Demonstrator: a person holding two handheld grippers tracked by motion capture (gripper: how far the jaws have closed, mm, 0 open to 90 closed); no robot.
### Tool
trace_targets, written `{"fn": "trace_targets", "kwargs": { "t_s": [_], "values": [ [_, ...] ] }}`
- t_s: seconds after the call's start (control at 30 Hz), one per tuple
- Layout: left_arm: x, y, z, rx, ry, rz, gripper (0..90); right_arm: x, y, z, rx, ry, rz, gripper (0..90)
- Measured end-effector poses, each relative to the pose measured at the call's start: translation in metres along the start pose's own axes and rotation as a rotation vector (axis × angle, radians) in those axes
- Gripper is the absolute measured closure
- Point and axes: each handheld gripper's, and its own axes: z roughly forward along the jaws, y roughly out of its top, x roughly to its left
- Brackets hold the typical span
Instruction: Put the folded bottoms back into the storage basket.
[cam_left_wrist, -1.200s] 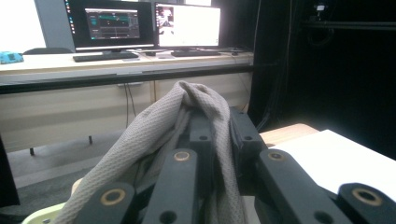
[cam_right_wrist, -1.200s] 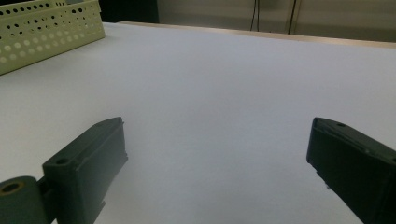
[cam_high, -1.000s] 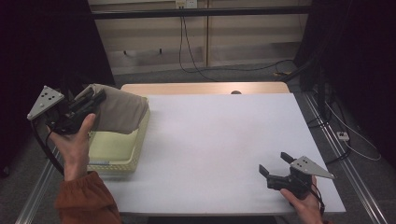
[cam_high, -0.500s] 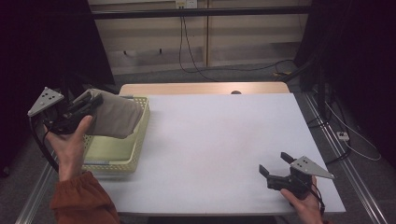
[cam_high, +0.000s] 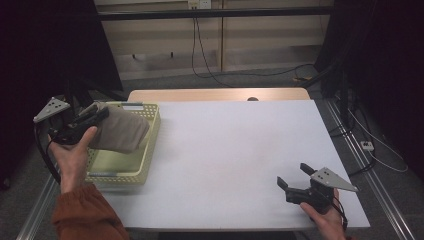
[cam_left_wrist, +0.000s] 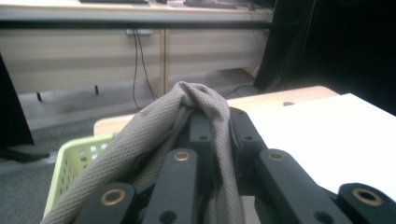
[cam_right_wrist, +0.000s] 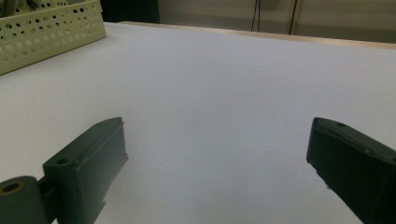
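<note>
A taupe folded cloth (cam_high: 120, 131) hangs over the yellow-green perforated basket (cam_high: 131, 172) at the table's left. My left gripper (cam_high: 96, 116) is shut on the cloth's left end and holds it lifted above the basket. In the left gripper view the cloth (cam_left_wrist: 154, 126) drapes over and between the black jaws, with the basket rim (cam_left_wrist: 77, 161) below. My right gripper (cam_high: 292, 175) rests open near the table's front right corner, nothing between its fingers. The right gripper view has the basket (cam_right_wrist: 42, 32) at the far upper left.
The white table top (cam_high: 235, 145) stretches wide between the basket and my right gripper. A wooden strip (cam_high: 215, 94) runs along the far edge. Cables (cam_high: 365, 145) lie on the floor at the right, and metal rails (cam_high: 372, 185) flank the table.
My left gripper has lifted the cloth and drawn it leftward, off the basket's far part, so more of the basket's inside shows. The right gripper has not moved.
</note>
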Motion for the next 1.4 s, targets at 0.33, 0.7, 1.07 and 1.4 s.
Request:
{"fn": "trace_targets", "kwargs": {
  "t_s": [0.33, 0.7, 1.07, 1.4],
  "values": [
    [0.022, -0.020, 0.014, 0.078, -0.006, -0.048, 81.9, 0.000, 0.000, 0.000, 0.003, 0.000, 0.003, 4.5],
    [0.030, -0.028, 0.027, 0.136, -0.042, -0.069, 81.7, 0.001, 0.000, 0.001, 0.004, 0.003, 0.005, 4.5],
    [0.056, -0.037, 0.048, 0.187, 0.073, -0.103, 81.3, 0.000, -0.001, 0.002, 0.011, -0.003, 0.007, 4.6],
    [0.062, -0.041, 0.071, 0.370, 0.171, -0.043, 81.3, 0.001, -0.001, 0.003, 0.012, -0.002, 0.013, 4.7]
  ]
}}
